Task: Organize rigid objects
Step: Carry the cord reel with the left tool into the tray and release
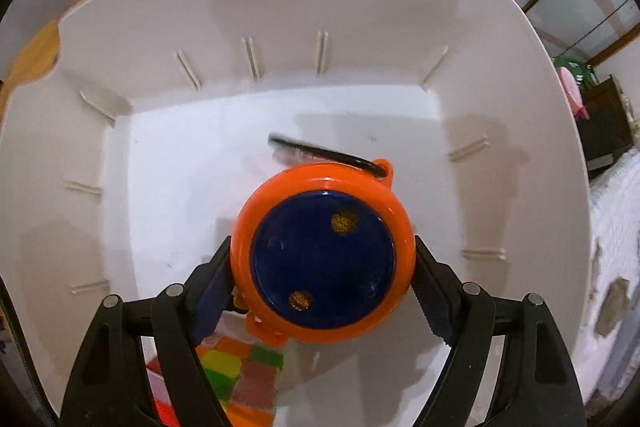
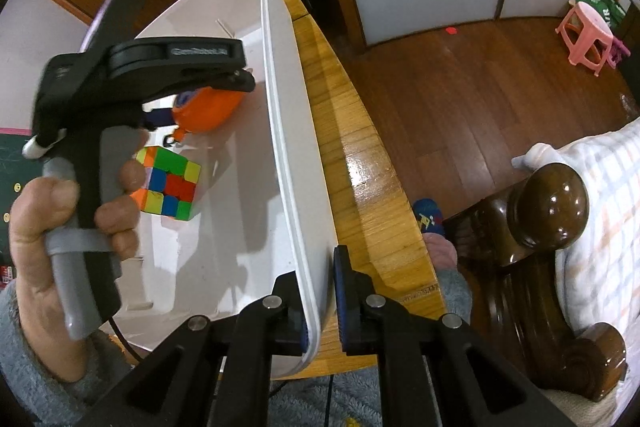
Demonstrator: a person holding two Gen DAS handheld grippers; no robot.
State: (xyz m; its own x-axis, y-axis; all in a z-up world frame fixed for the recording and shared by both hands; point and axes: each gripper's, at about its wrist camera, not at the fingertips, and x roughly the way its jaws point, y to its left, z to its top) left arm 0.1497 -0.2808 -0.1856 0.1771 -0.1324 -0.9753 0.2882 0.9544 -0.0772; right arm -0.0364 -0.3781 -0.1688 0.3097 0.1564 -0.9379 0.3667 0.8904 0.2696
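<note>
A round orange toy with a dark blue face [image 1: 320, 259] hangs low inside the white plastic bin [image 1: 280, 7]. My left gripper [image 1: 322, 255] is shut on it, a pad pressed to each side. Under it on the bin floor lie a slim black item [image 1: 320, 151] and a colourful puzzle cube [image 1: 244, 375]. In the right wrist view a hand [image 2: 40, 227] holds the left gripper [image 2: 192, 95] over the cube [image 2: 168, 183], with the orange toy [image 2: 208, 107] in its fingers. My right gripper [image 2: 322, 299] is shut on the bin's near wall [image 2: 288, 147], one finger inside and one outside.
The bin stands on a wooden table [image 2: 352, 155] close to its edge. A carved dark bedpost [image 2: 552, 203] and a checked blanket [image 2: 600, 187] lie to the right. A pink stool [image 2: 586, 35] stands on the wooden floor farther back.
</note>
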